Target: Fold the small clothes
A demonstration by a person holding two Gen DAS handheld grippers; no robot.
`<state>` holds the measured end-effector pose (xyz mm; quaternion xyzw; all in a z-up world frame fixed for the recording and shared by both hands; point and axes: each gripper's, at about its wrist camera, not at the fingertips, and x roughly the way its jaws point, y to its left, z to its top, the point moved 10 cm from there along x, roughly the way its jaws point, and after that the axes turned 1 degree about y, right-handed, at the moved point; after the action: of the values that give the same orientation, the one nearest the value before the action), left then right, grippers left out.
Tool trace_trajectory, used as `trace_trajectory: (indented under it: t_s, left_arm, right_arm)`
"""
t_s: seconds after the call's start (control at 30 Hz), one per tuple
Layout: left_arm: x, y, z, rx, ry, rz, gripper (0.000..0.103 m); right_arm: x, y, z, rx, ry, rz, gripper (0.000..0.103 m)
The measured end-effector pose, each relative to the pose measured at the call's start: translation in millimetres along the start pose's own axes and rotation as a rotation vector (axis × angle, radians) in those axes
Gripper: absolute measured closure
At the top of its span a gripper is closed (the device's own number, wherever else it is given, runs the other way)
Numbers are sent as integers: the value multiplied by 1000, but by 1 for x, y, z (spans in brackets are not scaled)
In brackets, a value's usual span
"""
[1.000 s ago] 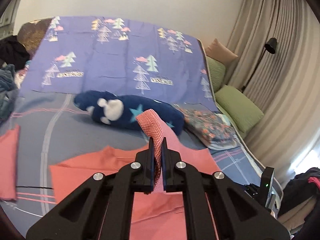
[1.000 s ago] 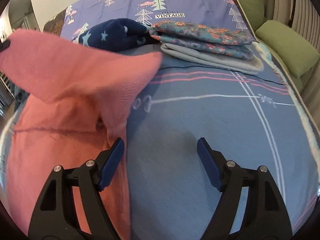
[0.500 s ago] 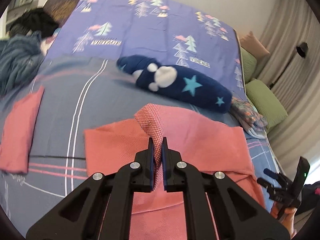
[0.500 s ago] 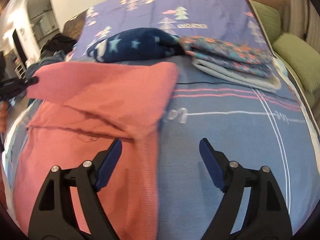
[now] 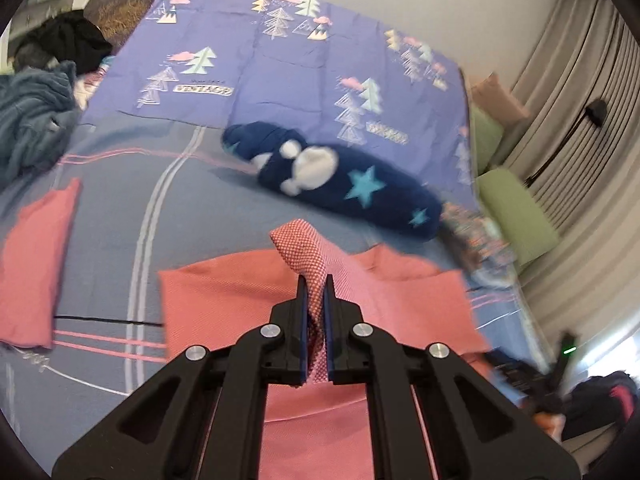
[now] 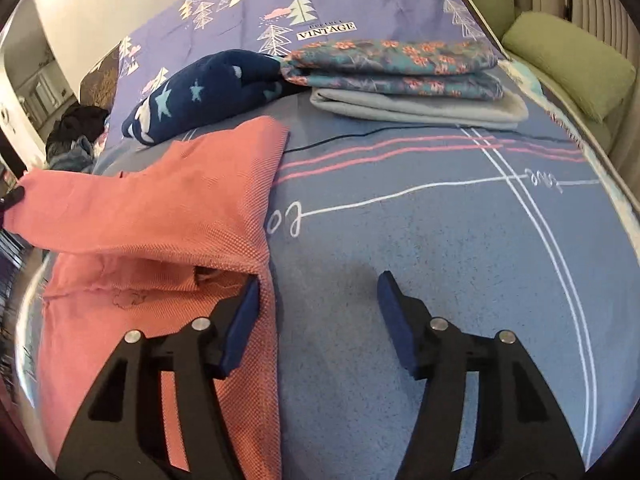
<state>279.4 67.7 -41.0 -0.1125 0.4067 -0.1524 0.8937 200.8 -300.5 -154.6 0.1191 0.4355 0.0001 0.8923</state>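
Pink woven cloth sits nearest us: our left tool [image 5: 315,320] is pinched together on a raised fold of the pink garment [image 5: 248,296], which stands up between its two black fingers [image 5: 286,332]. Our right tool [image 6: 318,316] has its two blue-padded fingers [image 6: 394,320] spread wide apart with nothing between them; the left pad touches the garment's edge and the right one hangs over bare bedcover. In the right wrist view the pink garment [image 6: 168,208] lies on the left half of the bed [image 6: 440,248], its upper layer lifted and doubled over the lower one.

Off to the left in the left wrist view we see one more pink piece [image 5: 36,264] lying flat on the bed, well apart from the garment we hold. That makes two pink pieces in all.

Farther on lies one navy star-patterned bundle [image 6: 200,92], close behind the garment's far corner. Just beside it sits one stack of two folded items: a floral cloth [image 6: 392,64] resting on a grey cloth [image 6: 420,108]. Beyond them stretches a purple sheet with tree prints [image 5: 280,60]. At the far right we count two green cushions [image 6: 568,60], and at the far left one heap of dark clothes [image 5: 44,92].
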Motion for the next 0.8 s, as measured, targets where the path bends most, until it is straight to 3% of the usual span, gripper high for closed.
trace_trajectory:
  t_s: [0.13, 0.2, 0.37, 0.4, 0.47, 0.53, 0.63, 0.7, 0.73, 0.8]
  left_arm:
    - [37, 41, -56, 17, 140, 103, 92]
    - [44, 66, -77, 23, 172, 200, 73]
    - [26, 88, -76, 9, 97, 280, 66]
    - [22, 84, -69, 19, 71, 278, 66]
    - [18, 64, -55, 46, 27, 238, 65]
    - [22, 42, -48, 73, 14, 188, 63]
    - [43, 26, -55, 132, 44, 205, 51]
    - [64, 34, -74, 191, 101, 281, 44]
    - [74, 43, -82, 219, 98, 332, 38]
    - [65, 44, -79, 190, 66, 302, 34]
  right_arm:
    - [0, -2, -1, 16, 7, 1, 35]
    - [-6, -5, -4, 36, 12, 10, 32]
    - [-35, 13, 1, -35, -54, 45, 33]
    - [-40, 20, 6, -49, -71, 64, 35]
    - [-44, 43, 19, -78, -87, 134, 64]
    - [-38, 64, 29, -100, -80, 203, 75]
    - [-13, 81, 34, -116, -39, 234, 75]
    - [20, 70, 21, -106, 67, 130, 81]
    - [33, 63, 12, -94, 94, 128, 81]
    - [25, 63, 11, -119, 61, 125, 82]
